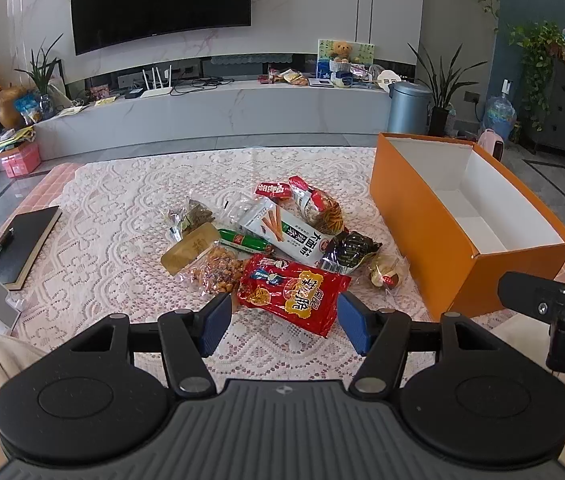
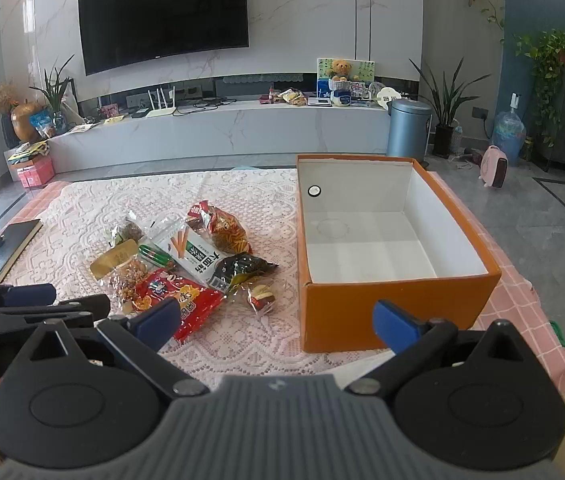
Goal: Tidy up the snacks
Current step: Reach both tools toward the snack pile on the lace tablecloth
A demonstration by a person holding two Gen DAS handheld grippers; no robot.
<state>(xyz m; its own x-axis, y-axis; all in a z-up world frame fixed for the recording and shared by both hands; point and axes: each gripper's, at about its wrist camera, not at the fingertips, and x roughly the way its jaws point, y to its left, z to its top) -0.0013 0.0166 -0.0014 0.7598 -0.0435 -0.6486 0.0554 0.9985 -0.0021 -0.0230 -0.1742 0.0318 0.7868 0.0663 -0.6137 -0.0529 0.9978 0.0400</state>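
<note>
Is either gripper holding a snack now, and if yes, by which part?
Nothing is held. The left gripper and the right gripper are both open and empty; the snacks lie on the table, and the box is empty.

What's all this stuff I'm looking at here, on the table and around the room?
red snack bag: one, red with yellow print, nearest edge of the pile
white snack pack: one, white and green, middle of pile
green sausage: one, green, under the white pack
nut packet: one, clear with gold top, left of pile
dark wrapped snack: one, black and gold, right of pile
orange box: one, orange outside, white inside, empty, right of pile
lace tablecloth: one, white over pink
black notebook: one, table's left edge
television: one, black, on the wall
bin: one, blue-grey, on the floor
left gripper: blue pads, open, over the red bag
right gripper: blue pads, open wide
</note>
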